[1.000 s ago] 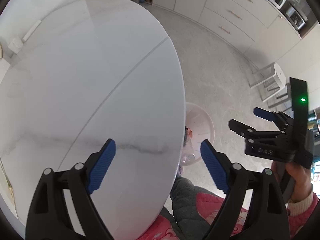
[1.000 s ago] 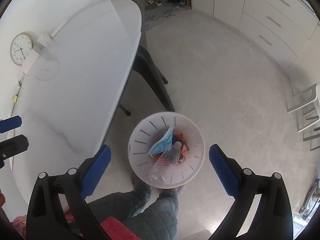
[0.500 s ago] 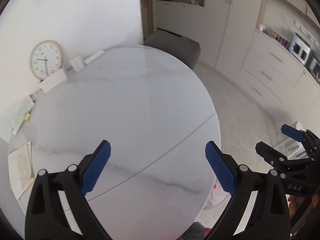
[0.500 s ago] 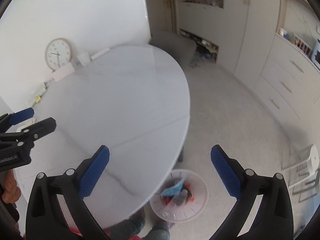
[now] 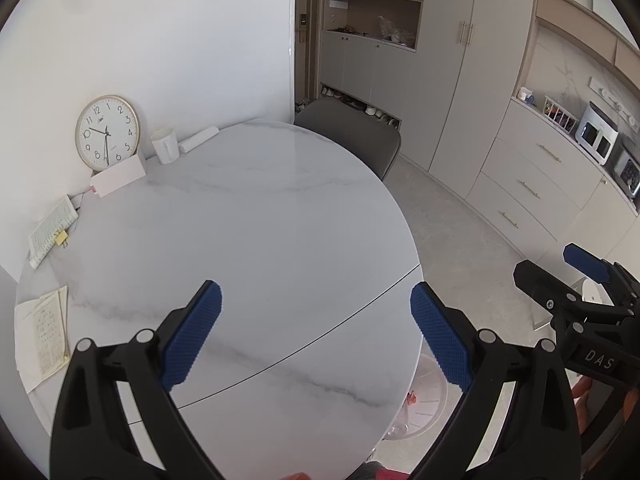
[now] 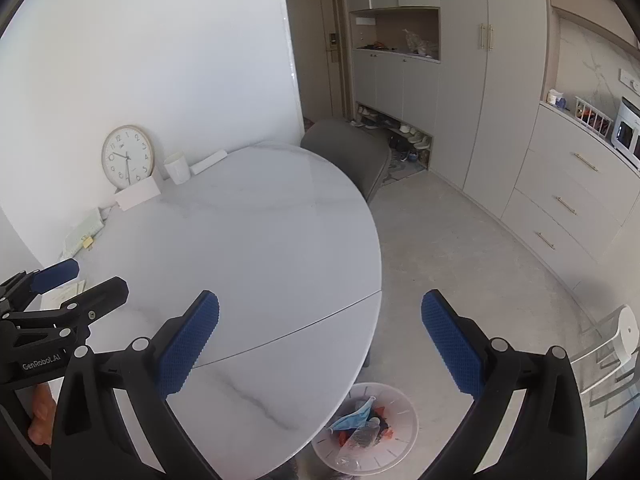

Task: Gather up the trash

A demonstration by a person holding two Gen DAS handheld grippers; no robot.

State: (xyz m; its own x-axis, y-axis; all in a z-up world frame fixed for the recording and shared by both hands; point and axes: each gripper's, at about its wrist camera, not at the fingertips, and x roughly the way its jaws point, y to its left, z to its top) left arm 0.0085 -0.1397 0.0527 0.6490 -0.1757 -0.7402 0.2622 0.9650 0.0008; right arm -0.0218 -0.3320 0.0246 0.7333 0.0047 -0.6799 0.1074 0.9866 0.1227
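A white trash bin (image 6: 394,446) stands on the floor beside the round white marble table (image 6: 248,264). It holds a blue face mask (image 6: 352,420), a clear plastic bottle (image 6: 360,438) and red scraps. In the left wrist view only part of the bin (image 5: 430,396) shows past the table (image 5: 260,240) edge. My left gripper (image 5: 316,332) is open and empty above the table's near part. My right gripper (image 6: 320,340) is open and empty, held above the table edge and the bin. Each gripper shows in the other's view: the right (image 5: 560,276), the left (image 6: 76,280).
At the table's far side by the wall stand a clock (image 5: 107,132), a white cup (image 5: 165,146), a white box (image 5: 118,178) and papers (image 5: 40,336). A grey chair (image 5: 352,136) stands behind the table. Cabinets (image 6: 572,200) line the right wall. A wire rack (image 6: 612,344) stands at right.
Both grippers have tilted up from looking down at the bin and floor to looking across the table toward the wall. Both stayed open and empty.
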